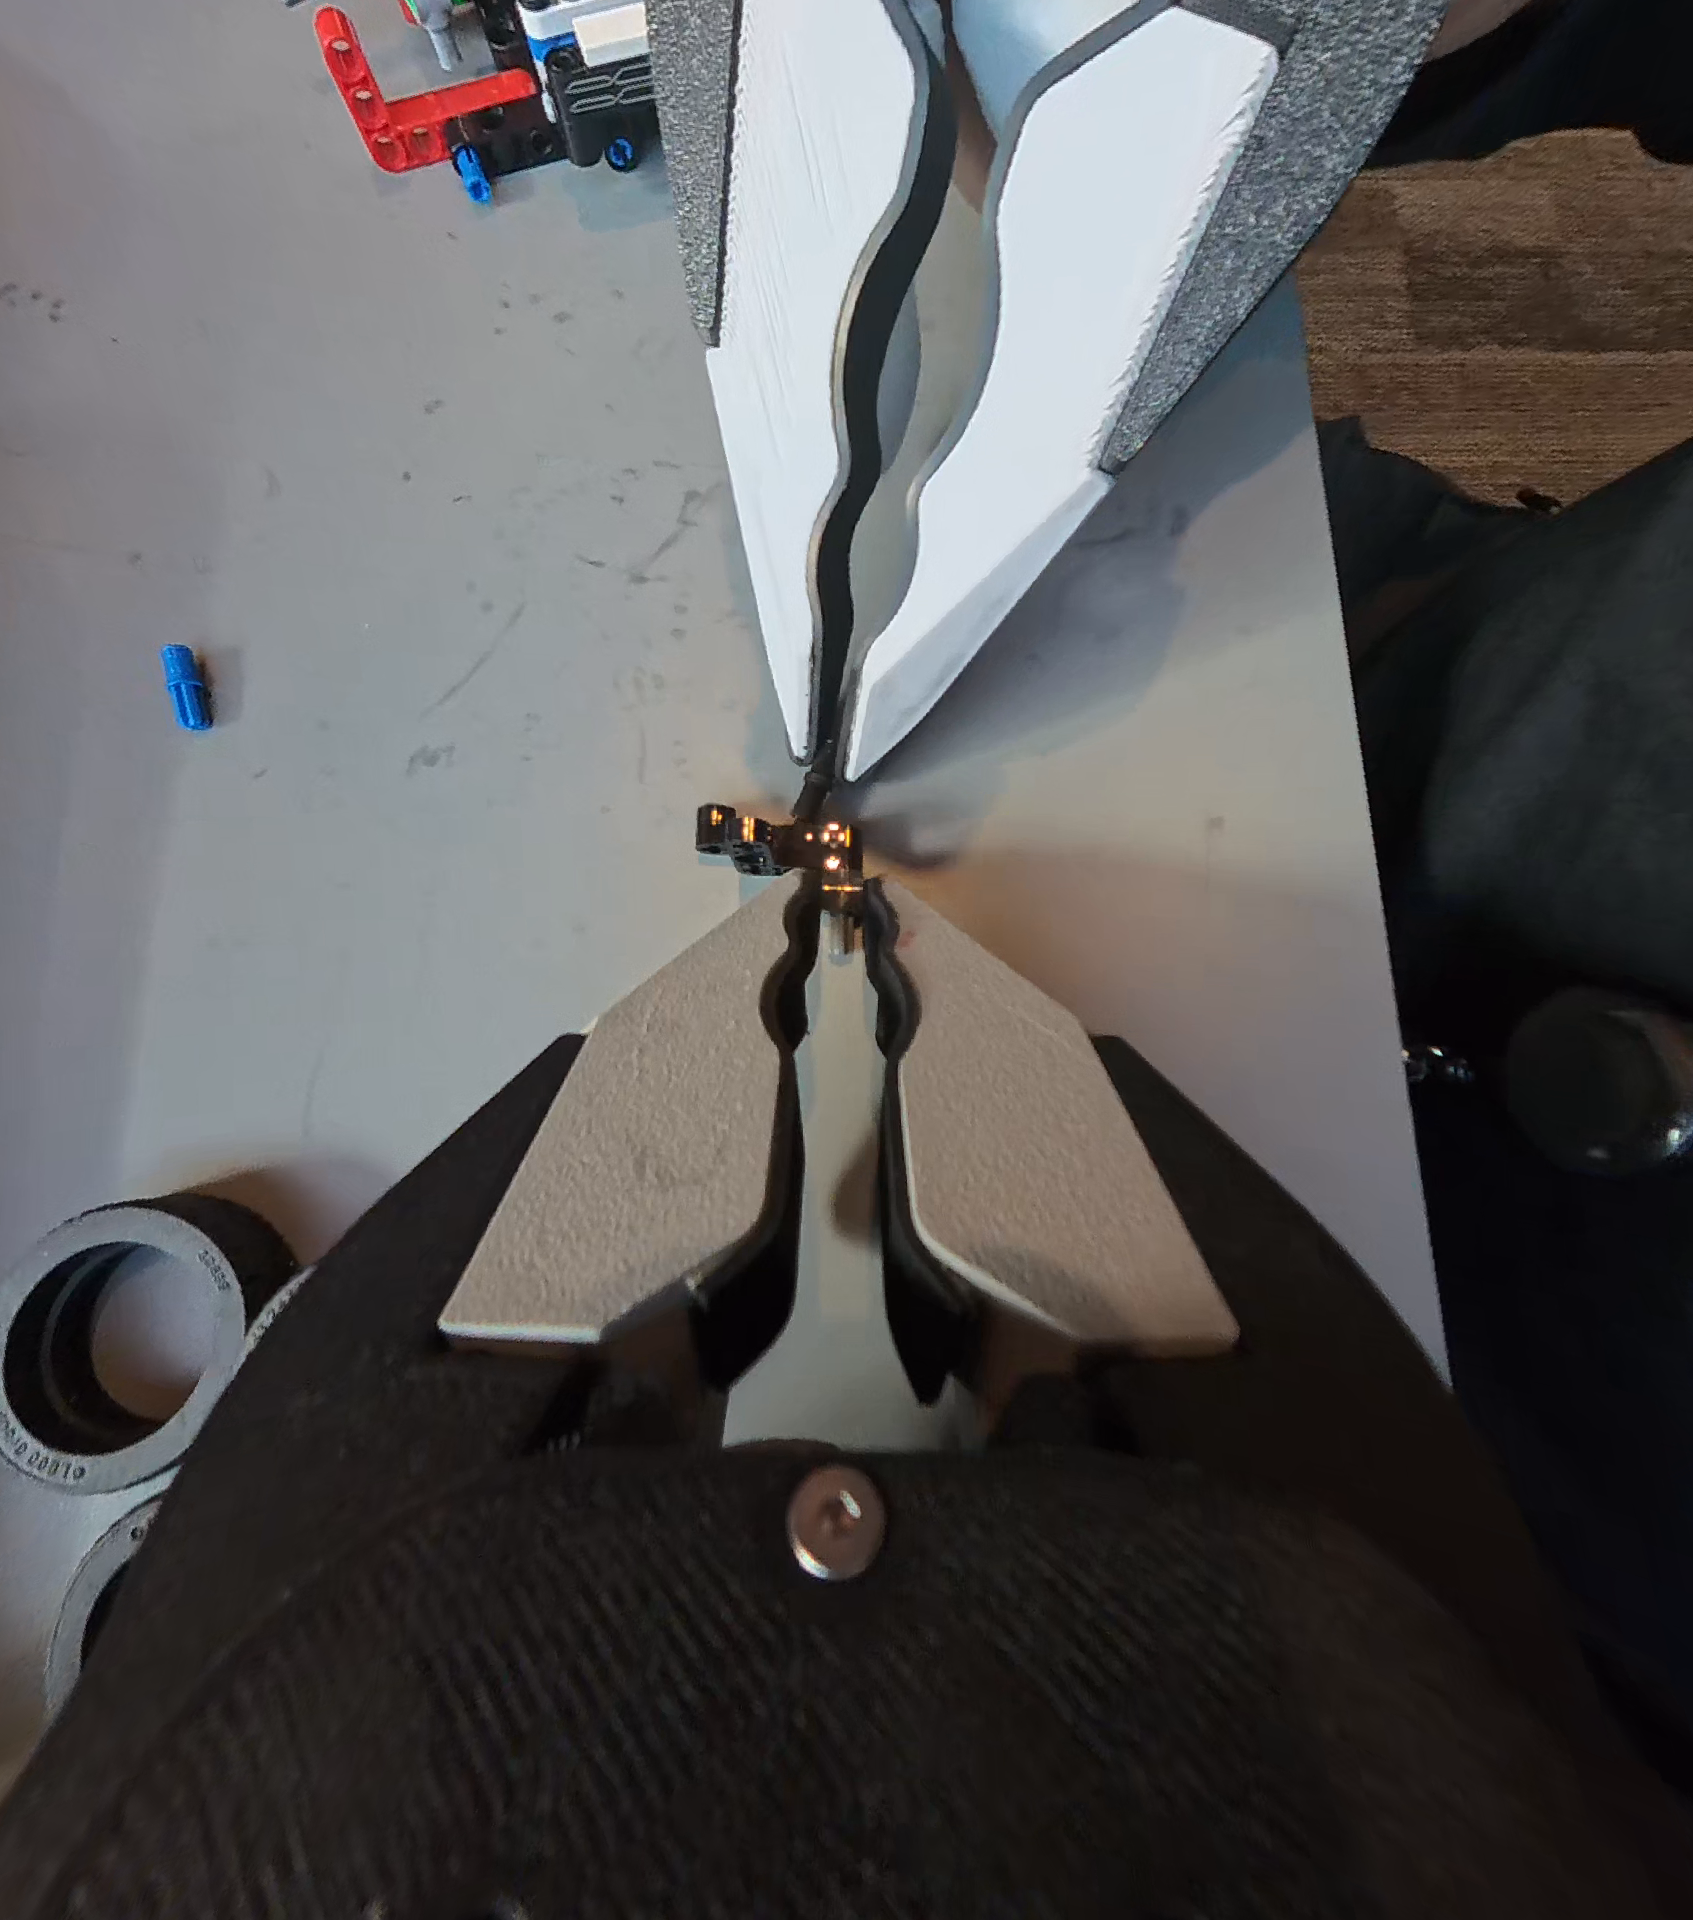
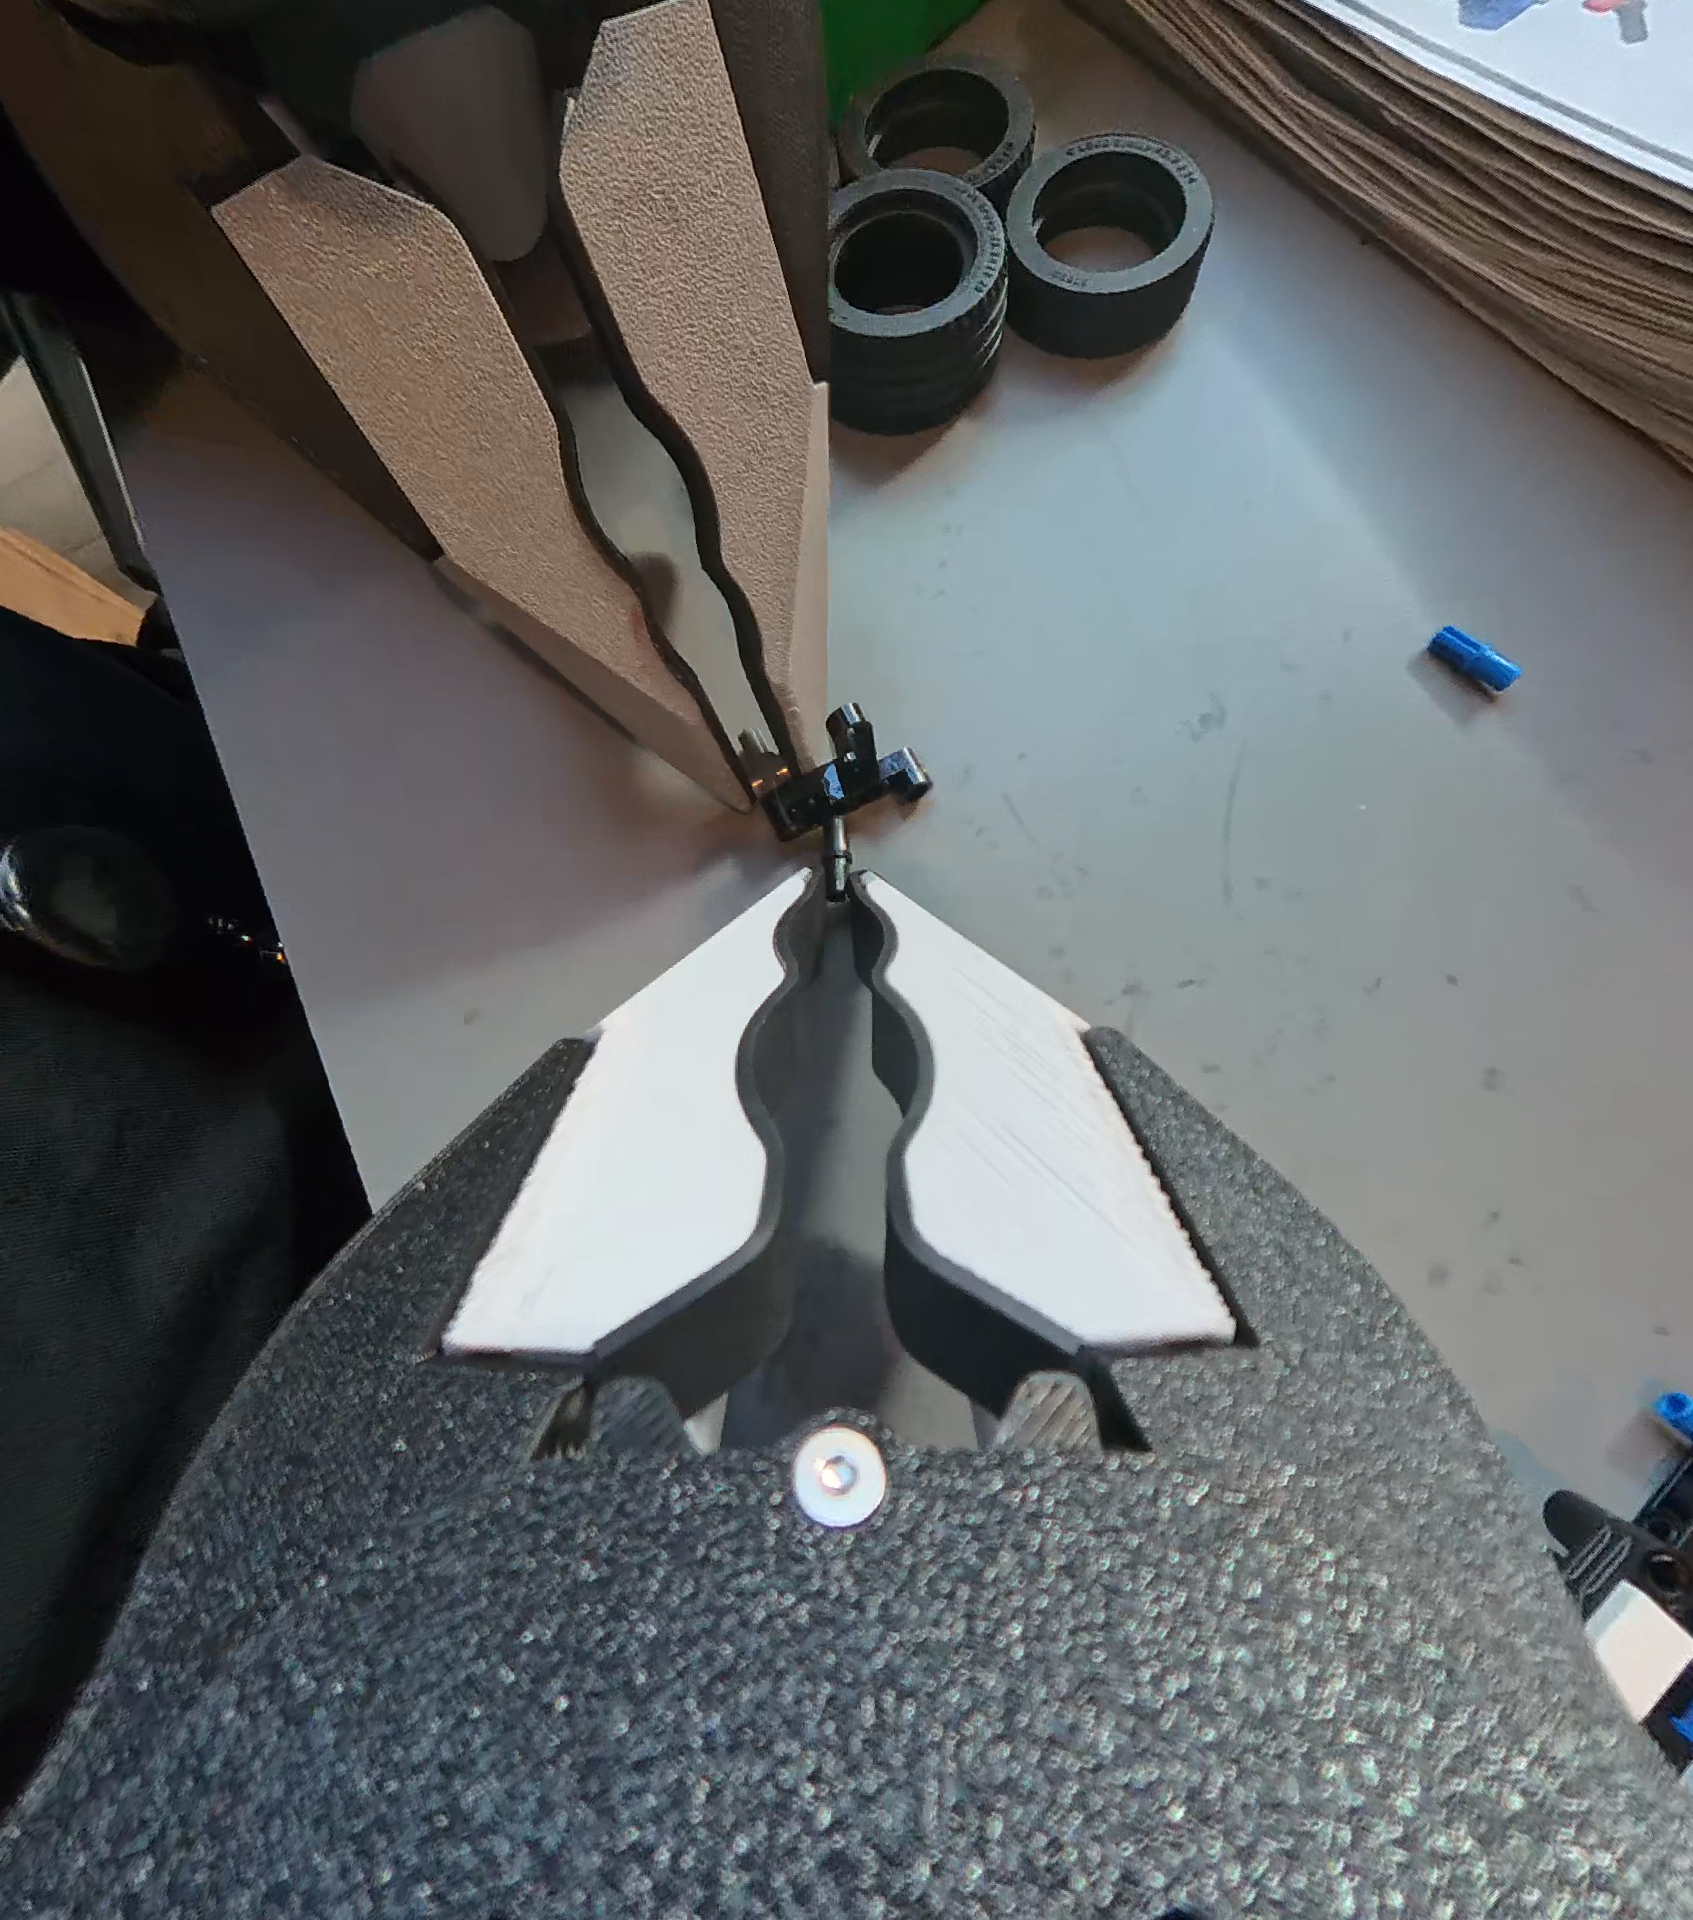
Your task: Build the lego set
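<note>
i'm mid-join on a small sub-part: my left tongs (image 1: 834, 904) are clamped on the black connector piece (image 1: 780, 840), gripping a short pale stub at its base, and hold it just above the bench (image 1: 406, 468) close to the near edge. my right tongs (image 2: 837, 883) are pinched together on a thin black pin (image 2: 835, 847) whose tip meets the connector's underside. i judge the pin is being seated; the next move calls for a straight push along the pin's axis while the left tongs brace, since any tilt could let the pin slip out.

the left wrist view shows, toward the far edge, the partly built model (image 1: 551, 94) with its red angled beam (image 1: 395, 104), and a loose blue pin (image 1: 185, 689) out on the open bench. the right wrist view alone shows the pin clearly, three black tyres (image 2: 1018, 239) grouped beyond the left tongs, and a stack of brown paper (image 2: 1548, 260) at the bench's far right.
</note>
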Motion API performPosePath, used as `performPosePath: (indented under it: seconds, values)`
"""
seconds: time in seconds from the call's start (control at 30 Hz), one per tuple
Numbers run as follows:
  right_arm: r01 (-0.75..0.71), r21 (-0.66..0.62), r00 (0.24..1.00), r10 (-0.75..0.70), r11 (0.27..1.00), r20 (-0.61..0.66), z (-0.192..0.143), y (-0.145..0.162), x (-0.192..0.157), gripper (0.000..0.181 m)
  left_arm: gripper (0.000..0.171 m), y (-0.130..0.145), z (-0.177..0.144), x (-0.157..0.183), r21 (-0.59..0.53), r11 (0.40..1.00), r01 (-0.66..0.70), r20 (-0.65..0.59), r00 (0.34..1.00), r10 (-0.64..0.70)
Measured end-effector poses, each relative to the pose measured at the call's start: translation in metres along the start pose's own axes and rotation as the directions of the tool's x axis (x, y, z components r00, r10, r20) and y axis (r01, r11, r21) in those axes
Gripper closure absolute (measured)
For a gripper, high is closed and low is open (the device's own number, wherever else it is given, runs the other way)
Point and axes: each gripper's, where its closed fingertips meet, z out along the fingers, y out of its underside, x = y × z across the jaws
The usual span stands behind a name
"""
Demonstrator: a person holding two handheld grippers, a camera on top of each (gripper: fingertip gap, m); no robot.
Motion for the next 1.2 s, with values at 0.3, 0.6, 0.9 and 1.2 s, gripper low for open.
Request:
performPosePath:
  seconds: [0.3,0.6,0.9,1.2]
  values:
    - [0.038,-0.007,0.999,-0.038,0.999,-0.034,-0.0024,0.0028,0.001,0.177,0.163,0.0012,-0.0015,-0.0008,-0.004,1.0,-0.012,0.025,1.0,0.012]
    - [0.078,-0.006,0.996,-0.079,0.997,-0.044,-0.0023,0.0027,0.0018,0.177,0.164,-0.0009,0.0006,0.0005,-0.033,0.999,-0.02,0.031,0.999,0.021]
    - [0.129,-0.01,0.991,-0.129,0.992,-0.032,0.0002,0.0005,0.0005,0.178,0.166,-0.0016,0.0016,0.0011,-0.001,1.0,-0.026,-0.005,1.0,0.026]
    - [0.233,-0.012,0.972,-0.233,0.972,0.024,0.0012,-0.0003,-0.0016,0.178,0.166,-0.0004,0.0008,0.0022,-0.011,0.999,-0.042,-0.036,0.998,0.042]
